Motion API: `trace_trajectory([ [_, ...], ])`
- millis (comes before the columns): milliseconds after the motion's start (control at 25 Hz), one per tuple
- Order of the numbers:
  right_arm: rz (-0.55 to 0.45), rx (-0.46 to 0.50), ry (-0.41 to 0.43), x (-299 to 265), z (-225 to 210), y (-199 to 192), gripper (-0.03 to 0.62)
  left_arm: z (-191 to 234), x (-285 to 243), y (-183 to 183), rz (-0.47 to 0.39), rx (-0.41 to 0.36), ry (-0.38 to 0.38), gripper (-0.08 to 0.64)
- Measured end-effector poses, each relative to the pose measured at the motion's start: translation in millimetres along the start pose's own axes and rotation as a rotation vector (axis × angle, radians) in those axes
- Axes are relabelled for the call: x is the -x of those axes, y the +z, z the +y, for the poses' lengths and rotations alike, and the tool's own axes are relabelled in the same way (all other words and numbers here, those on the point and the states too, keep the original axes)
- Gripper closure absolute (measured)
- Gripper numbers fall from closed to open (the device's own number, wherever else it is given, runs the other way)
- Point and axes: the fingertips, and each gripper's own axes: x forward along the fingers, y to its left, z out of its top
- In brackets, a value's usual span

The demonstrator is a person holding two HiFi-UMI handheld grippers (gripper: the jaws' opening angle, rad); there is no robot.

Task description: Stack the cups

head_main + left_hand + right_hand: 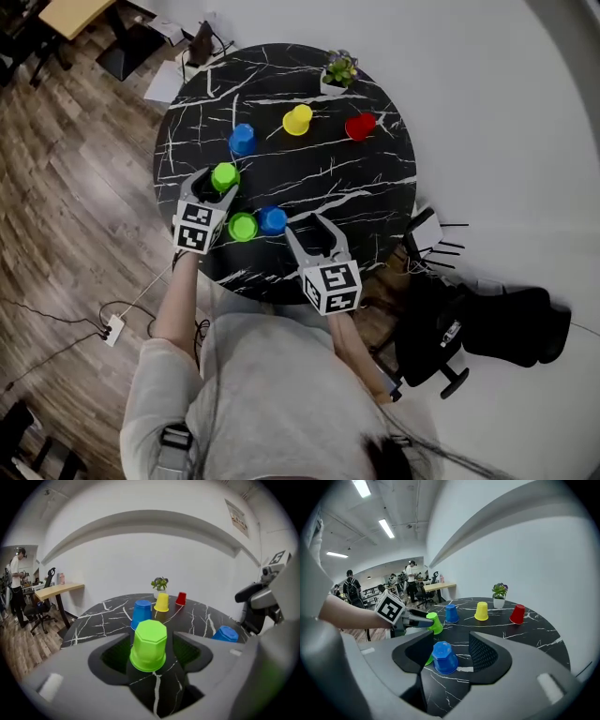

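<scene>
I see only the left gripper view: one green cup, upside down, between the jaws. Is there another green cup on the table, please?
Observer: Yes. In the head view a second green cup stands right beside the near blue cup. Your view hides it behind the gripper's body.
Operator: And the right gripper, does it hold anything?
Observer: No. In the right gripper view, the right gripper has its jaws apart, and the near blue cup in front of them is not gripped.
Operator: How many cups are there in all?
Observer: The head view shows six, each standing alone, none stacked yet.
</scene>
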Motion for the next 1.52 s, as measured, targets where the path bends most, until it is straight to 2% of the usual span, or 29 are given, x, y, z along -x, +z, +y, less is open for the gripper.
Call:
trace_trajectory([
  [40,-0.001,-0.003,-0.009,1.1,-0.2,0.6,0.377,-0.4,-3.4,-1.0,0.012,-0.005,-0.007,0.247],
  [80,-0.002,-0.005,-0.015,1.8,-0.4,1.2,0.377,-1.0,-4.4,0.6,0.016,-0.008,-0.011,0.288],
  [240,-0.017,-0.007,-0.022,0.6,0.7,7.3,0.377,6.0,8.3,11.9,-0.034,-0.025,0.012,0.293],
  [360,-0.035,0.001,-0.001,-4.9,5.7,14.8,0.377,8.2,37.7,19.0,-0.072,-0.012,0.044,0.293],
  [560,-0.058,0.032,0.063,-16.0,20.0,27.0,0.377,0.9,87.8,0.7,-0.077,0.002,0.101,0.293],
  [720,-0.064,0.050,0.123,-22.3,33.0,30.6,0.377,-19.4,109.6,-27.7,-0.050,0.021,0.113,0.293],
  [960,-0.063,0.081,0.179,-22.1,48.2,31.1,0.377,-42.6,109.9,-58.9,-0.002,0.042,0.109,0.293],
  [1240,-0.058,0.100,0.174,-16.8,40.7,34.1,0.377,-54.7,97.1,-70.4,0.030,0.044,0.084,0.293],
  [1360,-0.058,0.105,0.168,-19.2,33.7,41.3,0.377,-56.3,99.5,-66.8,0.006,0.077,0.059,0.290],
  [1520,-0.044,0.138,0.184,-33.3,27.4,61.5,0.377,-43.3,118.7,-47.1,-0.093,0.140,0.081,0.278],
])
